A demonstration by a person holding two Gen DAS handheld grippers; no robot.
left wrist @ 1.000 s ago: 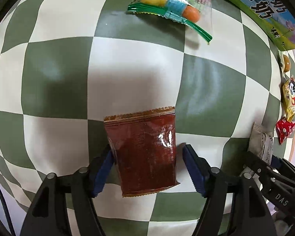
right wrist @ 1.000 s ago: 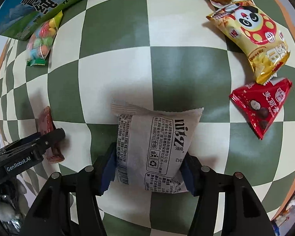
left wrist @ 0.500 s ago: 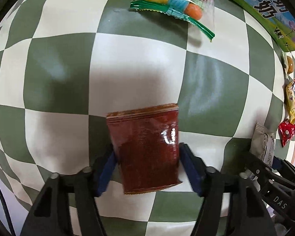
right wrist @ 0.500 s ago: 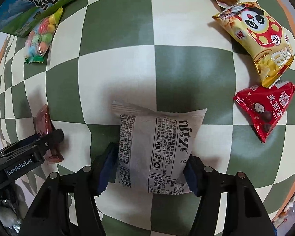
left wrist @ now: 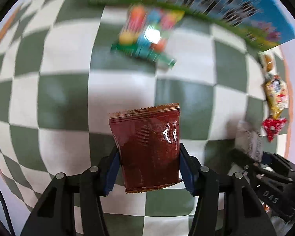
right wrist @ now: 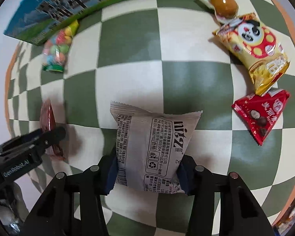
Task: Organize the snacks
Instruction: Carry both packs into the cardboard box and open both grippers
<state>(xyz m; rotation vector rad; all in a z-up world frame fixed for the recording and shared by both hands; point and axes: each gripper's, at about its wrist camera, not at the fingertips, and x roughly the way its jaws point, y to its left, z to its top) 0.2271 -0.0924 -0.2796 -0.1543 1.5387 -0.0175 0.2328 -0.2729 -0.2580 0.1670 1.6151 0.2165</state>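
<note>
**Both grippers loaded, now where do these packets go?**

So my left gripper (left wrist: 149, 172) is pinching a dark red sauce-like packet (left wrist: 147, 147) by its side edges, and it looks lifted off the checkered desk (left wrist: 64, 102). My right gripper (right wrist: 147, 174) is squeezing a grey nitz snack packet (right wrist: 153, 147) the same way, jaws pressed into both sides.

If I'm carrying these to a pile, I'd keep the squeeze light and level; both packs are soft and the grey one already bulges, so clamping harder probably just crushes what's inside.

The middle of the desk is open. Far side has the milk carton (right wrist: 72, 5) with a candy bag (right wrist: 58, 51) just in front. On the right sit the wrapped egg (right wrist: 223, 5), panda chips (right wrist: 253, 51) and red triangle pack (right wrist: 262, 116), close to the desk's orange edge, so I'd watch that side.
</note>
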